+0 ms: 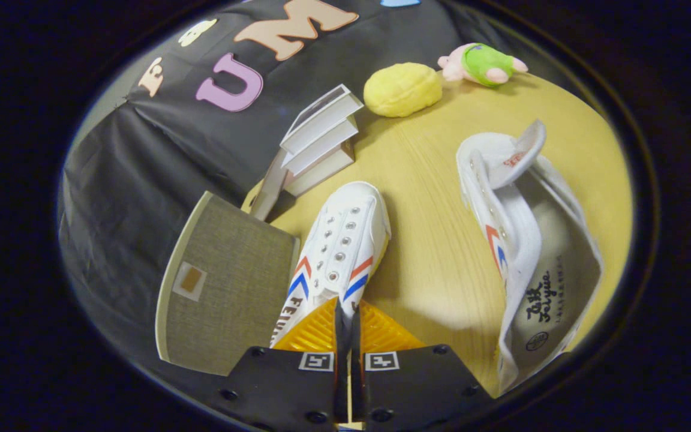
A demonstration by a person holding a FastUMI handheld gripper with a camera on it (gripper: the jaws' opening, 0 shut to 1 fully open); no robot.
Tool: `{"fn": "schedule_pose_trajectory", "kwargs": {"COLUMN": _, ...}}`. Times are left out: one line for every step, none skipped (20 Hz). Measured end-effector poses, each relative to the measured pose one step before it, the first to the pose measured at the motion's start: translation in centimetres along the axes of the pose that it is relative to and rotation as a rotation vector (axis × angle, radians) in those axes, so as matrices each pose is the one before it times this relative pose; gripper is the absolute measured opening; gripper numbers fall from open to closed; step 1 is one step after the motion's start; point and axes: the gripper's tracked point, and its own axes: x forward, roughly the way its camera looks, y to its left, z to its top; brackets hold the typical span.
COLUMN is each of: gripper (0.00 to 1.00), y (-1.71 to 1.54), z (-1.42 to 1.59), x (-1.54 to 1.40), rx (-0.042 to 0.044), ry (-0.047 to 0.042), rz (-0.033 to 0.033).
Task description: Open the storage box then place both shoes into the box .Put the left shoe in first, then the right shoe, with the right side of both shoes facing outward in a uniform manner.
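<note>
Clamped between the gripper (pixel 346 312) fingers by its collar: a white canvas sneaker with red and blue chevron stripes (pixel 336 252), toe pointing away over the round pale wooden tabletop (pixel 435 264), its sole side hidden. Fingers drawn nearly together, only a thin sliver of canvas between the pads, so pressed onto the shoe's edge from both sides. Just beside that held sneaker, on its left, a grey woven-fabric storage box with a small tan label patch (pixel 225 288), seen as a flat textured panel with a pale rim; whether lid or wall, cannot tell, nor whether open. Well apart to the right of the fingers, lying on its side on the table, a second white canvas sneaker with the same red and blue stripes (pixel 525 240), opening and printed insole turned toward the camera, tongue flopped outward. Beyond the held shoe's toe, a stack of three white books (pixel 321 138) tilted against something at the table's far edge, near the box's far corner. Farther off, past the books, a lumpy yellow soft toy (pixel 402 89), and just beside it a pink plush figure in a green top (pixel 482 63), lying down near the table's rim.
</note>
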Motion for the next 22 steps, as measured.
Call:
{"fn": "schedule_pose_trajectory", "kwargs": {"gripper": 0.05, "y": 0.511, "z": 0.38, "x": -0.376, "rx": 0.0241, "ry": -0.00779, "rz": 0.02407}}
{"fn": "schedule_pose_trajectory", "kwargs": {"gripper": 0.05, "y": 0.519, "z": 0.315, "x": -0.464, "rx": 0.01959, "ry": -0.00596, "rz": 0.0242}}
{"fn": "schedule_pose_trajectory", "kwargs": {"gripper": 0.05, "y": 0.707, "z": 0.422, "x": -0.546, "rx": 0.01691, "ry": -0.01185, "rz": 0.02478}}
{"fn": "schedule_pose_trajectory", "kwargs": {"gripper": 0.05, "y": 0.815, "z": 0.491, "x": -0.5, "rx": 0.00594, "ry": -0.00628, "rz": 0.0243}}
{"fn": "schedule_pose_trajectory", "kwargs": {"gripper": 0.05, "y": 0.786, "z": 0.444, "x": -0.598, "rx": 0.00737, "ry": -0.00581, "rz": 0.02576}}
{"fn": "schedule_pose_trajectory", "kwargs": {"gripper": 0.05, "y": 0.866, "z": 0.387, "x": -0.994, "rx": 0.01195, "ry": -0.00612, "rz": 0.02491}}
{"fn": "schedule_pose_trajectory", "kwargs": {"gripper": 0.05, "y": 0.919, "z": 0.365, "x": -0.761, "rx": 0.00552, "ry": -0.00618, "rz": 0.02545}}
{"fn": "schedule_pose_trajectory", "kwargs": {"gripper": 0.05, "y": 0.962, "z": 0.316, "x": -0.807, "rx": -0.00229, "ry": -0.00762, "rz": 0.01865}}
{"fn": "schedule_pose_trajectory", "kwargs": {"gripper": 0.05, "y": 0.908, "z": 0.218, "x": -0.701, "rx": -0.00573, "ry": -0.00842, "rz": 0.01441}}
{"fn": "schedule_pose_trajectory", "kwargs": {"gripper": 0.05, "y": 1.072, "z": 0.147, "x": -0.558, "rx": -0.00995, "ry": -0.00513, "rz": 0.01378}}
{"fn": "schedule_pose_trajectory", "kwargs": {"gripper": 0.05, "y": 1.172, "z": 0.107, "x": -0.364, "rx": -0.00684, "ry": -0.00663, "rz": 0.01749}}
{"fn": "schedule_pose_trajectory", "kwargs": {"gripper": 0.05, "y": 1.374, "z": 0.108, "x": -0.356, "rx": -0.00319, "ry": -0.00628, "rz": 0.02383}}
{"fn": "schedule_pose_trajectory", "kwargs": {"gripper": 0.05, "y": 1.498, "z": 0.12, "x": -0.285, "rx": -0.00236, "ry": -0.00191, "rz": 0.02748}}
{"fn": "schedule_pose_trajectory", "kwargs": {"gripper": 0.05, "y": 1.468, "z": -0.007, "x": -0.028, "rx": -0.00253, "ry": -0.00538, "rz": 0.02566}}
{"fn": "schedule_pose_trajectory", "kwargs": {"gripper": 0.05, "y": 1.452, "z": -0.082, "x": 0.077, "rx": -0.0122, "ry": 0.00573, "rz": 0.0194}}
{"fn": "schedule_pose_trajectory", "kwargs": {"gripper": 0.05, "y": 1.329, "z": -0.202, "x": 0.247, "rx": -0.01026, "ry": -0.00118, "rz": 0.01368}}
{"fn": "schedule_pose_trajectory", "kwargs": {"gripper": 0.05, "y": 1.197, "z": -0.235, "x": 0.444, "rx": -0.01392, "ry": 0.01281, "rz": 0.00871}}
{"fn": "schedule_pose_trajectory", "kwargs": {"gripper": 0.05, "y": 1.301, "z": -0.439, "x": 0.439, "rx": -0.01191, "ry": 0.0105, "rz": 0.00783}}
{"fn": "schedule_pose_trajectory", "kwargs": {"gripper": 0.05, "y": 1.067, "z": -0.511, "x": 0.607, "rx": -0.01038, "ry": 0.01569, "rz": 0.00349}}
{"fn": "schedule_pose_trajectory", "kwargs": {"gripper": 0.05, "y": 0.955, "z": -0.522, "x": 0.881, "rx": -0.00948, "ry": 0.02007, "rz": -0.00008}}
{"fn": "schedule_pose_trajectory", "kwargs": {"gripper": 0.05, "y": 0.777, "z": -0.585, "x": 0.958, "rx": -0.0056, "ry": 0.02515, "rz": -0.00897}}
{"fn": "schedule_pose_trajectory", "kwargs": {"gripper": 0.05, "y": 0.575, "z": -0.561, "x": 1.198, "rx": -0.00773, "ry": 0.02726, "rz": -0.01696}}
